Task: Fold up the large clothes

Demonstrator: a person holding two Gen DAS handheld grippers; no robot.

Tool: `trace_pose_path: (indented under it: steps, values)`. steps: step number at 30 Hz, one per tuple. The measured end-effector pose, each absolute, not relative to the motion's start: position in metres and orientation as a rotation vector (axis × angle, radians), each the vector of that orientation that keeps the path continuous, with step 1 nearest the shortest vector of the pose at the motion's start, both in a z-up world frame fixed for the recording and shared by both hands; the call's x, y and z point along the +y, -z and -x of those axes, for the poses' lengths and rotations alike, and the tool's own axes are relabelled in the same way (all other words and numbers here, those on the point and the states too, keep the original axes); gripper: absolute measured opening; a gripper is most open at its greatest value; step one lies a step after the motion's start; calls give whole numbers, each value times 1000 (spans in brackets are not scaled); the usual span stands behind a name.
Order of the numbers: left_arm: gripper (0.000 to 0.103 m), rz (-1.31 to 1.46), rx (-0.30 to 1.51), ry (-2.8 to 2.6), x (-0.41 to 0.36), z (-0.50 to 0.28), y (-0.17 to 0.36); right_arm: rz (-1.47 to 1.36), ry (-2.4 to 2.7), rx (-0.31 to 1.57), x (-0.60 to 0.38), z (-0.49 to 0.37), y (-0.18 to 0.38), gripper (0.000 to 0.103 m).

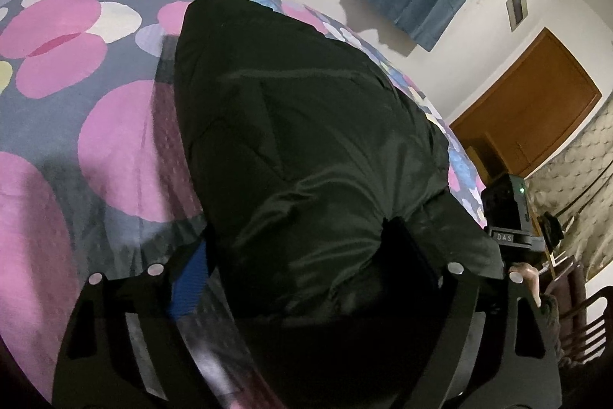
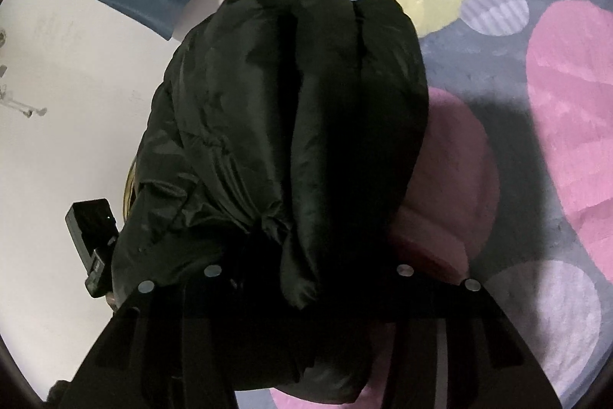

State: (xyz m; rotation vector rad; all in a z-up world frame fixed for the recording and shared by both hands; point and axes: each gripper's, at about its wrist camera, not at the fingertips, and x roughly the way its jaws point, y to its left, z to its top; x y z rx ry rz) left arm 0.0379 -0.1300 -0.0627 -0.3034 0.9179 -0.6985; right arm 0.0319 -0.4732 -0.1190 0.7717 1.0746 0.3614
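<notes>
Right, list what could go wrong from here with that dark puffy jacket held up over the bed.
1. The dark glossy puffy jacket hangs bunched in thick rolls from the right gripper; slick fabric may slide out of the jaws.
2. The left gripper also has a thick wad between its jaws, so a layer could slip loose unevenly and spoil the fold.
3. The jacket fills both views, hiding much of the pink-spotted grey bedspread; laying it down straight will be hard to judge.
</notes>
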Motion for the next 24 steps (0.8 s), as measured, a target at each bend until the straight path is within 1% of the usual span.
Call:
trace_pose_path:
  steps: [13, 24]
  values:
    - [84, 310, 897, 616, -106, -44, 59, -734, -397, 1076, -439, -63, 120, 45]
    - [84, 334, 877, 556, -78, -66, 57, -732, -439, 1077, -416, -101, 126, 45]
